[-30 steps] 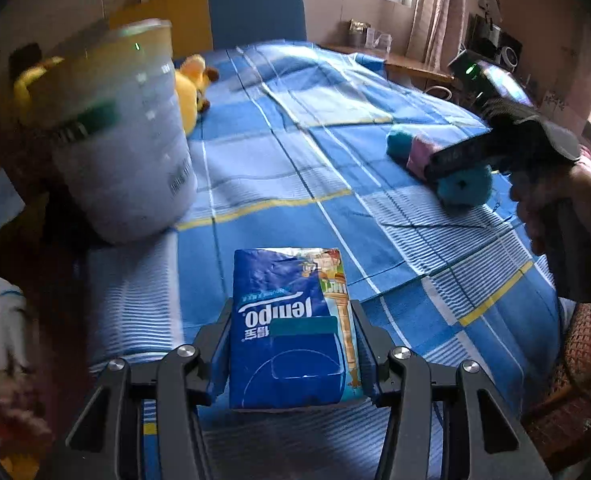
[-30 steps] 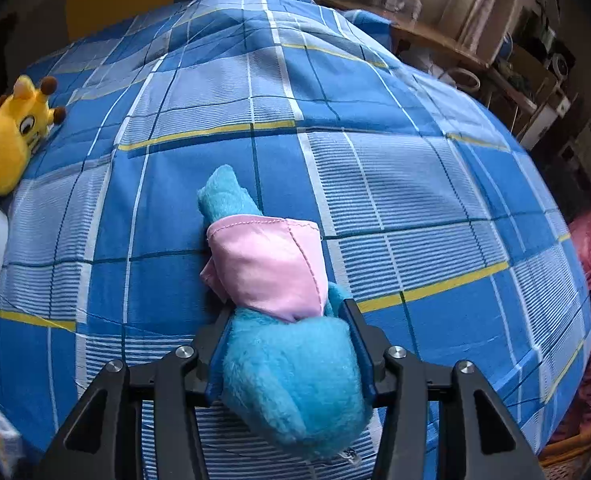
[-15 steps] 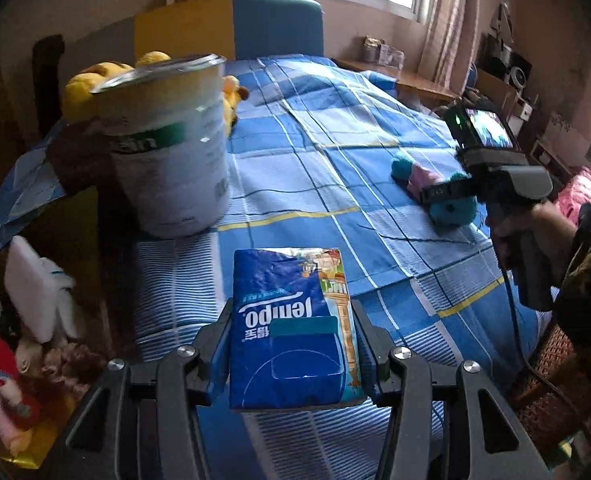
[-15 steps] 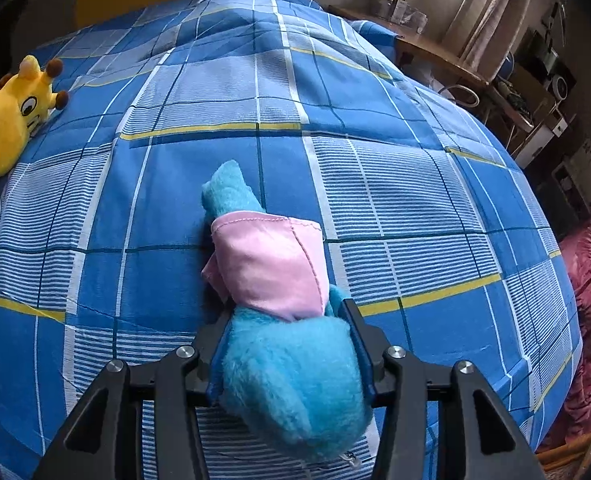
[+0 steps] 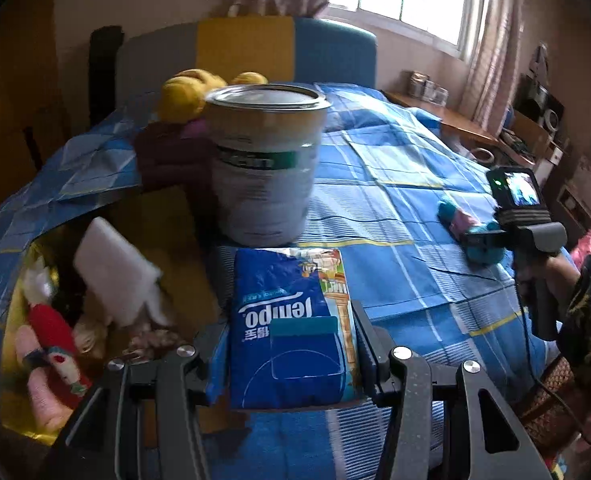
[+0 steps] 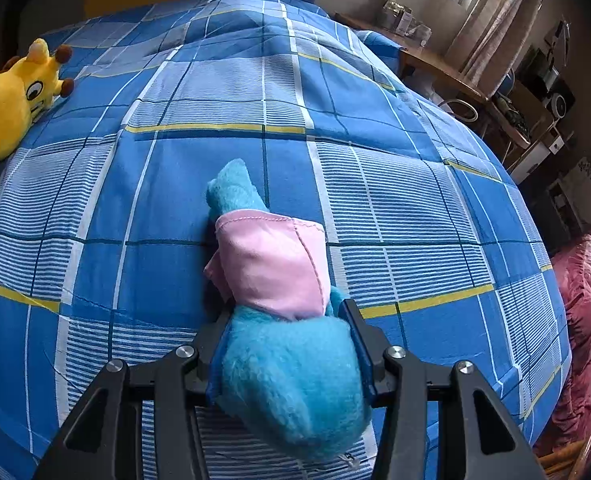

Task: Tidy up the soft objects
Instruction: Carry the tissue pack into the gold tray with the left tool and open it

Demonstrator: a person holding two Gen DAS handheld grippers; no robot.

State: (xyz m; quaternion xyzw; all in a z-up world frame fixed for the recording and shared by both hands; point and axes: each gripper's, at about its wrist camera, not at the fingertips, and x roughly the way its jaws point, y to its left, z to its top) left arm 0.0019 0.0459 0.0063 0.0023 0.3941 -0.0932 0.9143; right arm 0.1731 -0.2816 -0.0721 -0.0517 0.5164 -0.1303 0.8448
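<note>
My left gripper [image 5: 291, 344] is shut on a blue Tempo tissue pack [image 5: 291, 320] and holds it above the near edge of the bed. My right gripper [image 6: 287, 344] is shut on a blue plush toy with a pink cloth piece [image 6: 279, 300], which lies on the blue plaid bedspread [image 6: 375, 184]. In the left wrist view the right gripper [image 5: 480, 242] and the plush toy [image 5: 461, 222] show at the right side of the bed.
A large white tin can [image 5: 265, 164] stands on the bed ahead of the tissue pack. A yellow plush giraffe [image 6: 15, 100] lies at the far left. A yellow bin with several soft toys [image 5: 55, 332] sits left of the bed. A pink blanket [image 6: 587, 320] lies right.
My left gripper has pulled back and turned left with the tissue pack, so the bin of toys has come into view. The right gripper stays shut on the plush toy, almost still.
</note>
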